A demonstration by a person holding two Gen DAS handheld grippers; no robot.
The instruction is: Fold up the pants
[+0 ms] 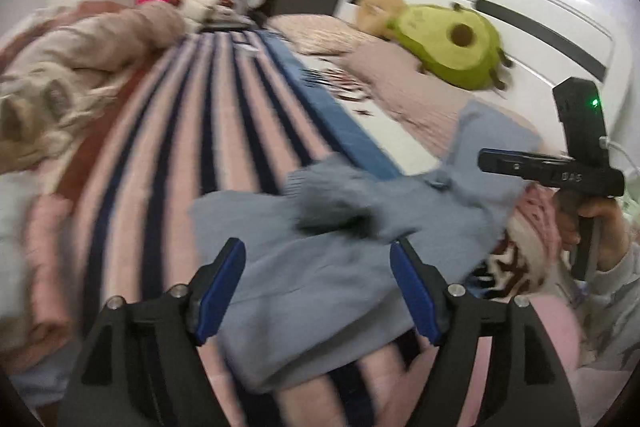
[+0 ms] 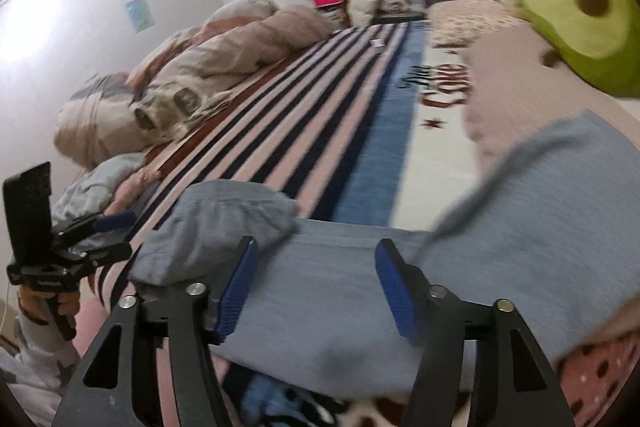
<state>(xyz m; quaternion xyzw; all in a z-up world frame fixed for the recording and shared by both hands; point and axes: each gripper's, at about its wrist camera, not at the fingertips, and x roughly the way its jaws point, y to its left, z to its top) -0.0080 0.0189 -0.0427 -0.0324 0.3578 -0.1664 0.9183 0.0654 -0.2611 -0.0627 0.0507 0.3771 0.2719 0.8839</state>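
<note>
Light blue-grey pants [image 1: 320, 267] lie rumpled on a striped bed cover [image 1: 192, 115]. My left gripper [image 1: 318, 259] is open just above the pants, with nothing between its blue pads. In the right wrist view the pants [image 2: 328, 299] spread under my open right gripper [image 2: 316, 259], with a folded end [image 2: 224, 223] at the left and a part rising at the right [image 2: 540, 195]. The right gripper's body [image 1: 576, 163] shows at the right of the left wrist view. The left gripper [image 2: 100, 235] shows at the far left of the right wrist view.
A bunched beige duvet [image 2: 208, 67] lies along the left of the bed. A green avocado plush [image 1: 452, 43] rests on pink pillows [image 1: 420, 91] by the white headboard [image 1: 520, 7]. Other clothes [image 2: 112, 183] lie at the bed's near left. Shelves and clutter stand beyond the bed's far end.
</note>
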